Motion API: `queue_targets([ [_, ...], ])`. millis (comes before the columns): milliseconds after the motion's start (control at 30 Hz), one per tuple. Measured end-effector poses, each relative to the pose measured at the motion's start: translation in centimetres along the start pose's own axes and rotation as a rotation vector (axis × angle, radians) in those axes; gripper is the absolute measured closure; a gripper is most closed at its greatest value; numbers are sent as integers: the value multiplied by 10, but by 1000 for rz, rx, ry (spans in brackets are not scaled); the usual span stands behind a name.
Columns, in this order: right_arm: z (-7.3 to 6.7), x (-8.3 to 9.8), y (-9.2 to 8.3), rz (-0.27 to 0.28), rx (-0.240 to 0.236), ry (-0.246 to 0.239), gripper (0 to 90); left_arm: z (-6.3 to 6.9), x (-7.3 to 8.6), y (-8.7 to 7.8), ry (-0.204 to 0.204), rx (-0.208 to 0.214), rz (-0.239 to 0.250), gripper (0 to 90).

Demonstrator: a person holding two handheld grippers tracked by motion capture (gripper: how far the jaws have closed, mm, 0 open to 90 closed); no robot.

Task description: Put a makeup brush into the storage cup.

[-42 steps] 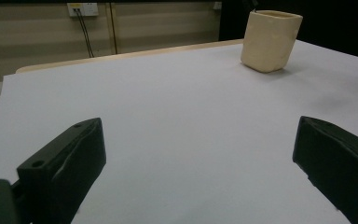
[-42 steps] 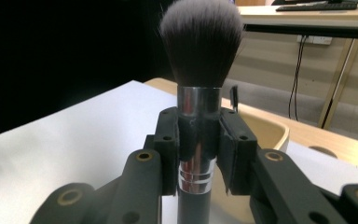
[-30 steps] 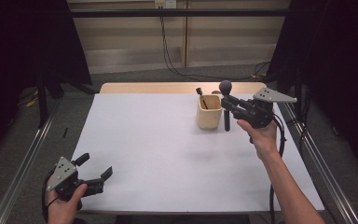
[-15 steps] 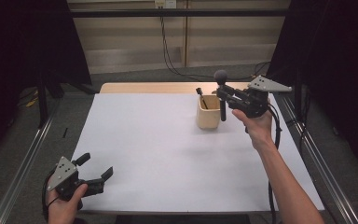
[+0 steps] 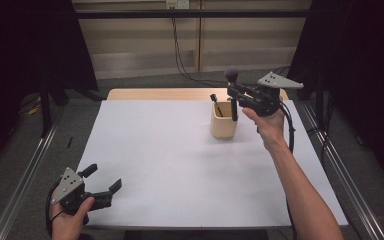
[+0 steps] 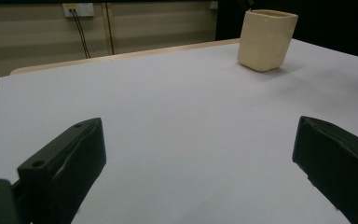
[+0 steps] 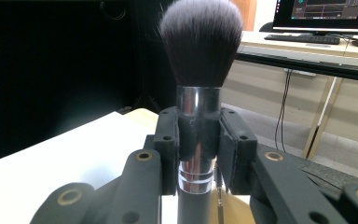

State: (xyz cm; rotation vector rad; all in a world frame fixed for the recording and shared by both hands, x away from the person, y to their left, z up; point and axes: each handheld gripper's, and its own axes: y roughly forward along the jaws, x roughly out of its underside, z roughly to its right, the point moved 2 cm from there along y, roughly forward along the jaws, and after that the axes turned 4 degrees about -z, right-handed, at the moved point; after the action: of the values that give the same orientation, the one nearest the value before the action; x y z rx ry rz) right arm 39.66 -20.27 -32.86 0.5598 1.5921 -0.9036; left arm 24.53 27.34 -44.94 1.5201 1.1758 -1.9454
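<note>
A large makeup brush (image 7: 199, 79) with a dark bristle head and a silver ferrule stands upright, bristles up, in my right gripper (image 7: 198, 151), whose pads press on its ferrule. In the high view that brush (image 5: 232, 92) hangs with its black handle just above the right side of a cream cup (image 5: 223, 122), and my right gripper (image 5: 236, 95) is held over the cup's right rim. A thin dark tool (image 5: 215, 103) leans inside the cup. My left gripper (image 5: 102, 181) rests at the table's near left corner, jaws wide apart with nothing between them. The cream cup (image 6: 265, 39) stands far ahead of it.
The white tabletop (image 5: 170, 160) has a wooden strip (image 5: 155, 94) along its far edge. Metal rails (image 5: 22, 190) run down both sides of the table. Cables (image 5: 180, 55) hang on the wall behind. A desk with a monitor (image 7: 324, 9) stands in the background.
My right gripper has carried the brush left and slightly up, from beside the cup to above its right rim. The left gripper has stayed where it was.
</note>
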Motion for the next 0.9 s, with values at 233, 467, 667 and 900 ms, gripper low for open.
queue_targets([
  [233,7,-4,10,-18,25,7,718,0,0,0,-4,0,1,27],
  [467,15,-5,22,-26,51,11,718,-1,0,0,-1,1,-1,27],
  [667,21,1,31,-27,65,24,718,-2,0,0,7,-1,-6,27],
  [900,26,7,39,-27,77,34,718,-2,1,-1,1,-3,-4,27],
])
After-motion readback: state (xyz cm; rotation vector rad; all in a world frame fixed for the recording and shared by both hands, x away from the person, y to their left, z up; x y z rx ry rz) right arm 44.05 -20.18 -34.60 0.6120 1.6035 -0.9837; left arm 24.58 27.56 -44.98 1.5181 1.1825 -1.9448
